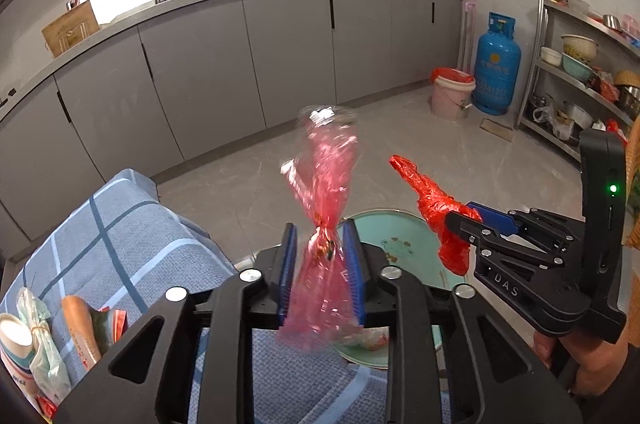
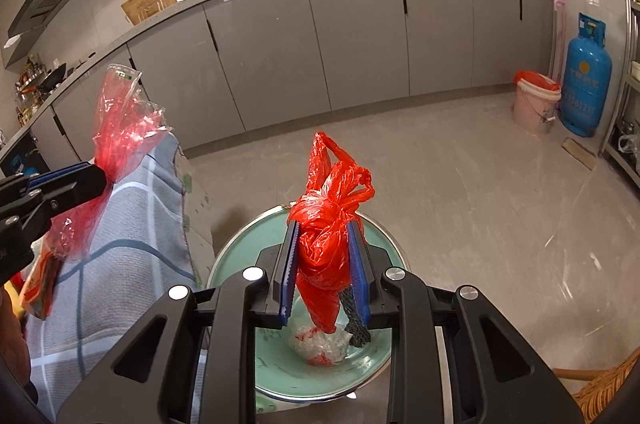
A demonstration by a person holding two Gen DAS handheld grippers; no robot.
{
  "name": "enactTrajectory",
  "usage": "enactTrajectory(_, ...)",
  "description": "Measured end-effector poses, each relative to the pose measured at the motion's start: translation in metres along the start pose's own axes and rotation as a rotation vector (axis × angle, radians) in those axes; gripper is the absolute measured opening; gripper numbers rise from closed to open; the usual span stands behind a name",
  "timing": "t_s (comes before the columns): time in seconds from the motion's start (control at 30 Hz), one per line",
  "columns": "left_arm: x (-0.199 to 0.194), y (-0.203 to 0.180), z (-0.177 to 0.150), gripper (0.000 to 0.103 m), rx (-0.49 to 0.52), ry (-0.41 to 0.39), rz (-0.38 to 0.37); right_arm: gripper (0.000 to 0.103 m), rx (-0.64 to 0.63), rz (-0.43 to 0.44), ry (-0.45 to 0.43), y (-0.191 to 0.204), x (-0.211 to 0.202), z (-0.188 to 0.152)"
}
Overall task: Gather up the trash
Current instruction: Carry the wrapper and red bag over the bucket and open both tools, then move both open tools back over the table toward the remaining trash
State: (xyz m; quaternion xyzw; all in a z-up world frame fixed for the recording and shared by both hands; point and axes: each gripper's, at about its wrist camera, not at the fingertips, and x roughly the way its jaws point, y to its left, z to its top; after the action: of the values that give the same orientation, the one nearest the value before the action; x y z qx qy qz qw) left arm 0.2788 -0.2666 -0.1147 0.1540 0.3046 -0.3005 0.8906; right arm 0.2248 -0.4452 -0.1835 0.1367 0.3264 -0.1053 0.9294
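I am gripping a clear pink wrapper [image 1: 324,220] in the left gripper [image 1: 320,244] (frame centre); the right gripper [image 2: 326,244] is clamping a red bag [image 2: 328,224].

I see a thin pink wrapper [image 1: 324,224] standing up, pinched at its twisted middle. The red bag [image 2: 330,236] is crumpled and knotted – its loops stick up. A white wad [image 2: 320,346] lies in the green dish [image 2: 240,264].

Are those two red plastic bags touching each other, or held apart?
Apart. In the left wrist view, grey floor shows between the translucent red bag in the left gripper and the opaque red bag in the right gripper.
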Motion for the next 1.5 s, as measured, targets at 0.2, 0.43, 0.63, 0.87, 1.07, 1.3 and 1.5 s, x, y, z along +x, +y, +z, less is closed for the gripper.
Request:
enactTrajectory(0.2, 0.009, -0.003, -0.004, 0.061, 0.012, -0.004, 0.01, 0.034, 0.019, -0.018, 0.026, -0.012, 0.011, -0.011)
enactTrajectory(0.43, 0.005, 0.01, -0.006, 0.075, -0.023, -0.009, 0.044, 0.047, 0.036, -0.011, 0.029, -0.015, 0.012, -0.017)
enactTrajectory(0.63, -0.001, 0.022, -0.007, 0.085, -0.042, -0.019, 0.085, 0.049, 0.039, -0.009, 0.028, -0.01, 0.008, -0.016)
enactTrajectory(0.87, -0.009, 0.034, -0.014, 0.09, -0.069, -0.012, 0.124, 0.054, 0.036, -0.004, 0.027, -0.001, 0.001, -0.017)
enactTrajectory(1.07, -0.02, 0.045, -0.023, 0.09, -0.094, -0.006, 0.141, 0.058, 0.023, 0.014, 0.018, 0.015, -0.009, -0.017)
enactTrajectory(1.3, -0.035, 0.057, -0.03, 0.091, -0.117, -0.011, 0.164, 0.059, 0.001, 0.04, 0.01, 0.036, -0.021, -0.017)
enactTrajectory(1.5, -0.053, 0.068, -0.037, 0.091, -0.139, -0.022, 0.182, 0.059, -0.023, 0.065, 0.006, 0.057, -0.029, -0.017)
